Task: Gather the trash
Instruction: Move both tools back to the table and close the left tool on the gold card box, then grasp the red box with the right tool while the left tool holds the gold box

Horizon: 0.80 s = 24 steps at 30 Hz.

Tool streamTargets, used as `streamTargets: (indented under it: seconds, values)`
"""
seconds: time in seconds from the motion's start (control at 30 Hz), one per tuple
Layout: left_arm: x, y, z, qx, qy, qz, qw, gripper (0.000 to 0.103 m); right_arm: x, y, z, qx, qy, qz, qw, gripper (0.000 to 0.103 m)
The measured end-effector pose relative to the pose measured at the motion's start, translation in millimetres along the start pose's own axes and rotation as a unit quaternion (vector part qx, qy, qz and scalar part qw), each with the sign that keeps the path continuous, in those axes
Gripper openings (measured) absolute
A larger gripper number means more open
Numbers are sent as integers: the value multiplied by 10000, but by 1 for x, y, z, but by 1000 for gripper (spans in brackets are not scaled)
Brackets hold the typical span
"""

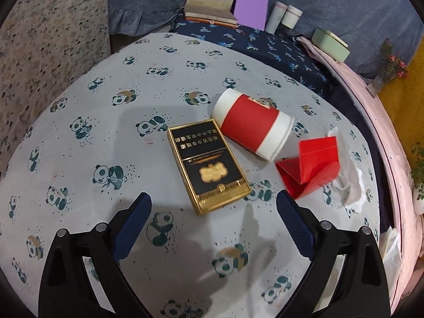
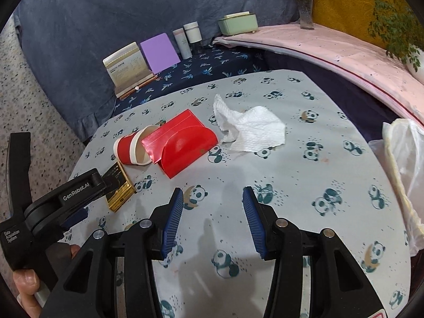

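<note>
A black and gold cigarette pack point(image 1: 209, 167) lies flat on the panda tablecloth point(image 1: 79, 145). My left gripper point(image 1: 213, 198) stands wide open just above its near end, one finger on each side, touching nothing. Beyond the pack a red and white paper cup point(image 1: 251, 124) lies on its side. To the right of the cup are a folded red paper box point(image 1: 310, 169) and a crumpled white tissue point(image 1: 349, 180). My right gripper point(image 2: 212, 192) is open over bare cloth, short of the red box point(image 2: 182, 143) and the tissue point(image 2: 251, 129). The cup point(image 2: 129, 148) and pack point(image 2: 119, 188) sit to its left.
A clear plastic bag point(image 2: 405, 159) hangs at the table's right edge. Behind the table, a dark blue bench holds a cream carton point(image 1: 209, 0), a purple card point(image 1: 250, 6), two bottles point(image 1: 283, 16) and a green box point(image 1: 330, 43). A pink ledge point(image 2: 344, 53) runs along the right.
</note>
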<state>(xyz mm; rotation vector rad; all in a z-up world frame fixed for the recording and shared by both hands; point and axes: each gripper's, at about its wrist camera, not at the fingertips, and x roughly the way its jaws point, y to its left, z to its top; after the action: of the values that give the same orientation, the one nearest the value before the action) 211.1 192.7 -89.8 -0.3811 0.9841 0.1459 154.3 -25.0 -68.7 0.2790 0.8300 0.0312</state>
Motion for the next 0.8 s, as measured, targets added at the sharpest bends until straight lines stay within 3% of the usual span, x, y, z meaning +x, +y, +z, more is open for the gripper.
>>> streamTargets:
  seconds: [0.27,0.4,0.5,0.8]
  values:
    - [31,0,11,70,339,208,9992,90,33,12,14,-14,108,91,9999,46]
    - [29,3,11,253,260,110,9993,64,45,22,19,-60,136,164,9998,46]
    - [26,10,14,205,301,-77,9993,54,54,30,20,-123,171,199,9996,46]
    - [13,25,13,142,319,-389,9986,53,80,50,17,-233,314,258,9989,46]
